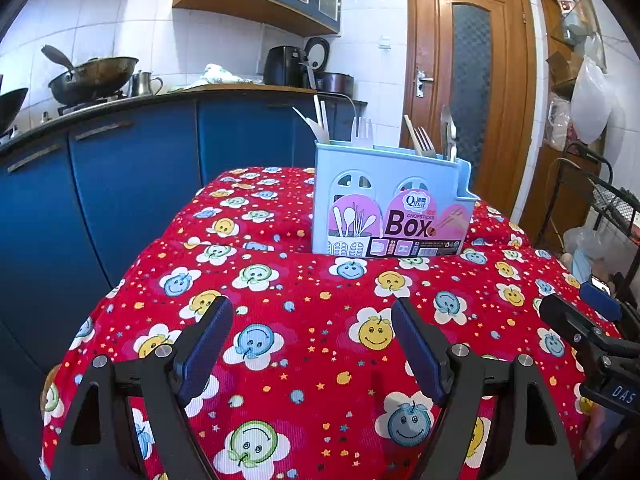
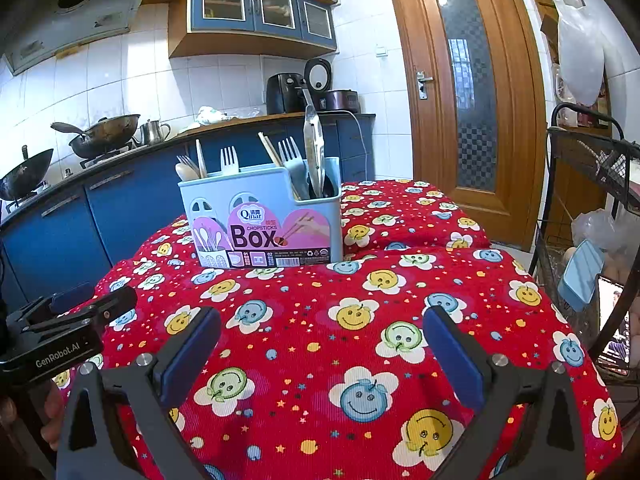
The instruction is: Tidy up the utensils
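Note:
A light blue utensil box [image 1: 390, 208] with a pink label stands upright on the red smiley-flower cloth [image 1: 304, 320], far of both grippers. Forks, chopsticks, a spoon and metal tongs [image 2: 314, 148] stick up out of the utensil box [image 2: 262, 220]. My left gripper [image 1: 312, 312] hangs open over the cloth, nothing between its blue pads. My right gripper [image 2: 320, 322] is also open and empty above the cloth [image 2: 320, 344]. Each gripper shows at the other view's edge: the right gripper [image 1: 588, 320] at the right, the left gripper [image 2: 80, 304] at the left.
Blue kitchen cabinets [image 1: 132, 184] with woks and a kettle on the counter run along the left. A wooden door [image 2: 468, 92] stands behind the table. A black wire rack [image 2: 592, 208] with bags sits close to the table's right edge.

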Motion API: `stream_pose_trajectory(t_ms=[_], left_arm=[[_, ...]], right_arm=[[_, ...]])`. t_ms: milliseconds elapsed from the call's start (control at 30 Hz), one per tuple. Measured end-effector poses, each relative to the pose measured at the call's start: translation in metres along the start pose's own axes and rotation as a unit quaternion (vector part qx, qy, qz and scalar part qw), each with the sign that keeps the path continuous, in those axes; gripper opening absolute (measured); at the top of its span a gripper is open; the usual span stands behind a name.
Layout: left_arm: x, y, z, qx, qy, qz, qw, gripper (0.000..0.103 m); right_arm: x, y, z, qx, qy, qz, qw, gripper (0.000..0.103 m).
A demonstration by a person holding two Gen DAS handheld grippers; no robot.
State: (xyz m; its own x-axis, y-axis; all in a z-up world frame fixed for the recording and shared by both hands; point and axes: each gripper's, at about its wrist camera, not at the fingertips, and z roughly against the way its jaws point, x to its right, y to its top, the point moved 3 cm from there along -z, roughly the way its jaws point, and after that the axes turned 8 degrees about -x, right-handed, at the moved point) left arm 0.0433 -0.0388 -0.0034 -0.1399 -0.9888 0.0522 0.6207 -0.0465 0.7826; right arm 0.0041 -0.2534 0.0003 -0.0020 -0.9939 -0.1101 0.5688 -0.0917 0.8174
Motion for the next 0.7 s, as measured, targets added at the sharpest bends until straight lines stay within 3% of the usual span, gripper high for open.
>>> stream_pose_trajectory(t_ms=[700], left_arm=[[0.0002,0.0001,-0.0002,0.000,-0.002,0.000,1.0000,0.082]], right_arm=[[-0.0003,0.0000,0.0002,0.000,0.000,-0.001,1.000,0.103]])
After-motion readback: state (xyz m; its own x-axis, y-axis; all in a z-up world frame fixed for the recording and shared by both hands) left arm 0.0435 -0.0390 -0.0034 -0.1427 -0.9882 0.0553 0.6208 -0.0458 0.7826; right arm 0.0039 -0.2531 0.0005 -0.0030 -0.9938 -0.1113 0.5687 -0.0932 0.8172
